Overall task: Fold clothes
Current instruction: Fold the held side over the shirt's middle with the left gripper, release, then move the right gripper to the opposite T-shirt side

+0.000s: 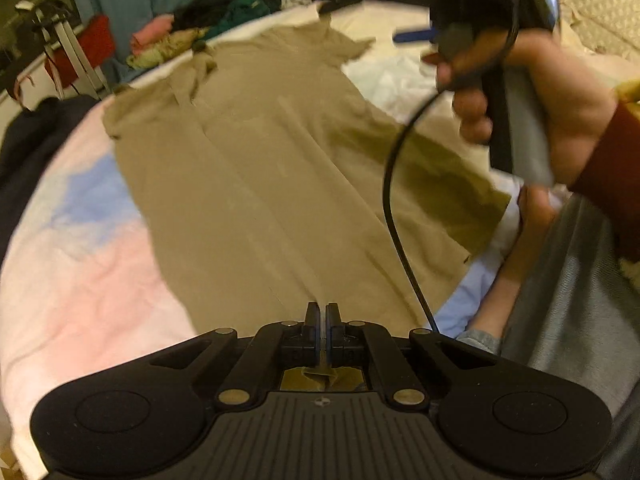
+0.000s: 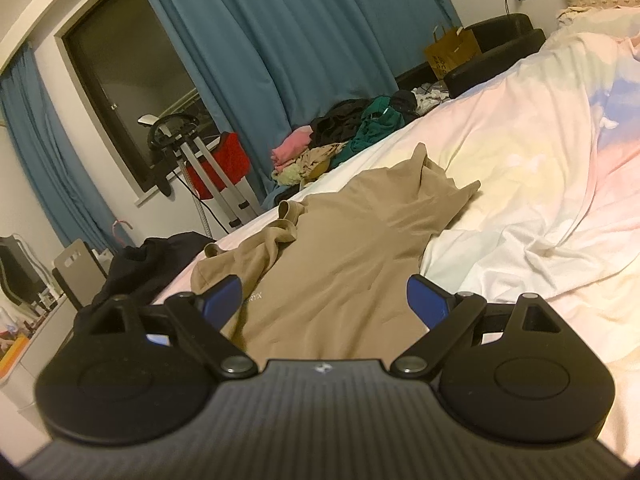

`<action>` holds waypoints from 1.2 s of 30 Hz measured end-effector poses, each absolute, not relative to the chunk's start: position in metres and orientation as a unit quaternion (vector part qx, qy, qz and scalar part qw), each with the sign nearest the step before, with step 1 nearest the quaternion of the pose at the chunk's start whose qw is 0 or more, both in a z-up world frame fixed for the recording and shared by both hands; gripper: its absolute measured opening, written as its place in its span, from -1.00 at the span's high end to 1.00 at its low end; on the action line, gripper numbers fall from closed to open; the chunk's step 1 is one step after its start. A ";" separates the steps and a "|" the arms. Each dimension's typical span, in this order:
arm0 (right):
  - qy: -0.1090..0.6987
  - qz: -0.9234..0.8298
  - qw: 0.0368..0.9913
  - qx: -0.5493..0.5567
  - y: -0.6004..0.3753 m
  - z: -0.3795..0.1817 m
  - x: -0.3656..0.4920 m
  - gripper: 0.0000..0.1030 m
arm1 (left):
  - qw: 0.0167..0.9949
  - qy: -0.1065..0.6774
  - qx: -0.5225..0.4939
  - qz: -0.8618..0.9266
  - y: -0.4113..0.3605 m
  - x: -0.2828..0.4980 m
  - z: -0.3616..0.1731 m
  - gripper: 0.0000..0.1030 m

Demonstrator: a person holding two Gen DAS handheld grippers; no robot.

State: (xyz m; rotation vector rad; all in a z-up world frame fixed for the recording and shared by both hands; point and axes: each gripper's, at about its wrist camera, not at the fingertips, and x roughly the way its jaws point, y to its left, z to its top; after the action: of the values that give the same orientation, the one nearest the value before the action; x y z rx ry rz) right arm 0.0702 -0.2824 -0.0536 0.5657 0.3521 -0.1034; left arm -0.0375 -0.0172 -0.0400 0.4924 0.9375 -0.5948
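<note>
A tan T-shirt [image 1: 256,168] lies spread on the bed, collar at the far end. My left gripper [image 1: 322,312] is shut on the shirt's near hem; a pinch of tan cloth shows behind the jaws. In the right wrist view the same shirt [image 2: 340,272] lies ahead, with its sleeves bunched at the far left and far right. My right gripper [image 2: 324,300] is open and empty, hovering over the shirt's near part. In the left wrist view the right gripper [image 1: 416,36] is held in a hand above the shirt's right side.
The bed cover [image 2: 540,184] is pastel pink, white and blue, and wrinkled. A pile of clothes [image 2: 344,140] lies at the bed's far edge. Blue curtains [image 2: 304,40], a stand with a red item [image 2: 224,160] and a dark garment [image 2: 136,264] are beyond the left edge.
</note>
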 end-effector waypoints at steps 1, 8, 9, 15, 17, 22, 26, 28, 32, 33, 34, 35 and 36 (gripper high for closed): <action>0.173 -0.047 0.944 0.276 -0.283 -0.052 0.070 -0.76 | 0.820 0.443 0.229 -0.279 -0.018 -0.038 -0.050 0.95; 0.170 -0.024 0.959 0.224 -0.275 -0.038 0.064 -0.76 | 0.824 0.465 0.169 -0.276 -0.016 -0.029 -0.078 0.61; 0.168 -0.022 0.962 0.214 -0.273 -0.036 0.062 -0.76 | 0.827 0.463 0.156 -0.277 -0.013 -0.030 -0.075 0.34; 0.162 -0.005 0.973 0.165 -0.266 -0.025 0.050 -0.76 | 0.872 0.405 0.084 -0.260 0.007 -0.026 -0.039 -0.36; 0.162 0.004 0.975 0.153 -0.265 -0.023 0.046 -0.76 | 0.892 0.373 0.062 -0.246 0.020 -0.024 -0.021 -0.58; 0.137 -0.002 0.980 0.144 -0.267 -0.018 0.039 -0.76 | 0.930 0.302 0.041 -0.204 0.026 -0.004 0.019 -0.62; 0.119 -0.003 0.984 0.135 -0.263 -0.017 0.036 -0.76 | 0.944 0.271 0.016 -0.188 0.017 0.024 0.040 -0.72; 0.113 -0.003 0.985 0.130 -0.261 -0.016 0.035 -0.76 | 0.949 0.256 0.021 -0.183 0.012 0.033 0.046 -0.87; 0.115 -0.008 0.986 0.124 -0.258 -0.019 0.037 -0.76 | 0.959 0.223 0.028 -0.175 -0.006 0.047 0.027 -0.99; 0.116 -0.008 0.985 0.123 -0.258 -0.020 0.037 -0.76 | 0.959 0.223 0.027 -0.171 -0.007 0.048 0.019 -0.99; 0.118 -0.008 0.985 0.123 -0.258 -0.021 0.037 -0.76 | 0.960 0.224 0.027 -0.168 -0.007 0.049 0.011 -0.99; 0.118 -0.008 0.985 0.123 -0.257 -0.022 0.037 -0.76 | 0.960 0.225 0.027 -0.165 -0.007 0.050 0.003 -0.99; 0.119 -0.008 0.985 0.121 -0.257 -0.022 0.036 -0.76 | 0.960 0.226 0.027 -0.161 -0.008 0.051 -0.005 -0.99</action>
State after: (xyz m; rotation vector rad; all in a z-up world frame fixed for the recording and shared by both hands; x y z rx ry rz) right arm 0.0363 -0.2568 -0.0225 0.2441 0.2383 -0.0161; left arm 0.0507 -0.0076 -0.0055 0.0545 0.4579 -0.3265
